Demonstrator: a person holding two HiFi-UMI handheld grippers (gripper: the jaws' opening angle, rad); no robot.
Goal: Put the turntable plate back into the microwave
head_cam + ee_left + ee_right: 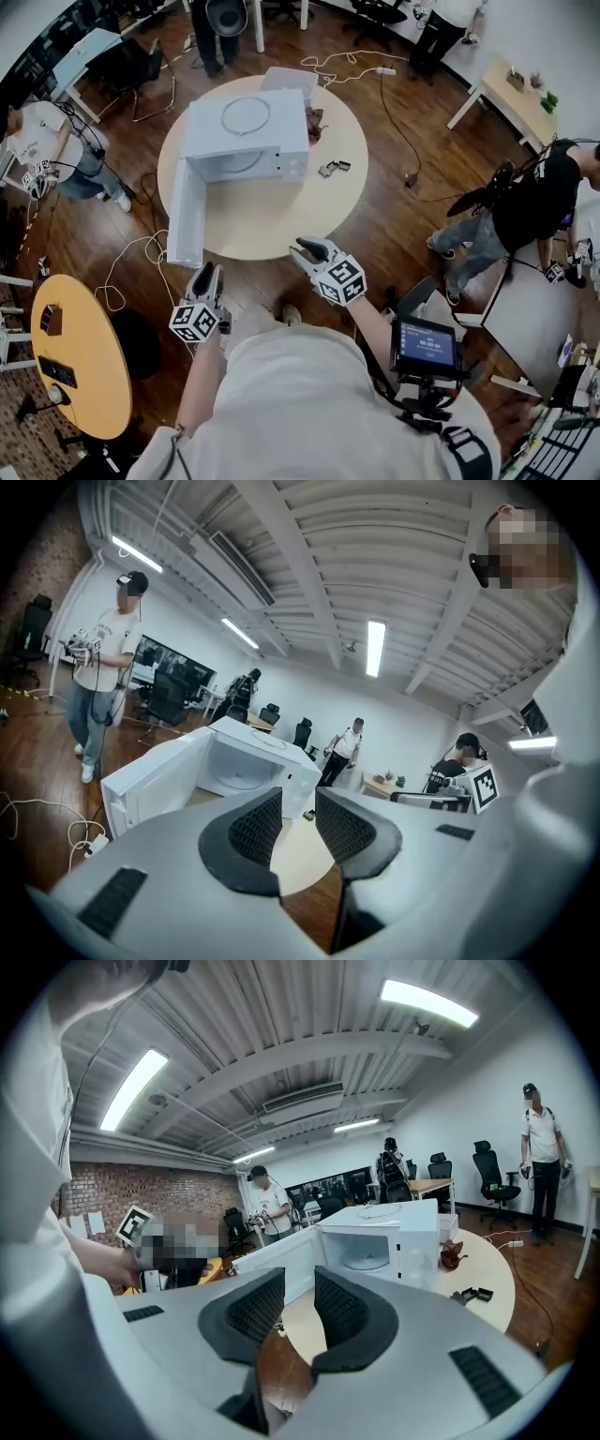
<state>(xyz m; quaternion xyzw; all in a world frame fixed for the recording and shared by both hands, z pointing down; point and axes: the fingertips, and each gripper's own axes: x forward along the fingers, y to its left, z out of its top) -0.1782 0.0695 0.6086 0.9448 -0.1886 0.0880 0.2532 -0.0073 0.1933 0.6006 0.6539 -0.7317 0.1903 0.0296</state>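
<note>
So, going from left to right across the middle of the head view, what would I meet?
Person in a white shirt → open microwave door → microwave → small black parts → person in a black shirt.

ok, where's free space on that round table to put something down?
Widest bare patch: table front, between the microwave mouth, its open door and the near rim. Right of the microwave is tighter: small dark parts and a brown object sit there.
</note>
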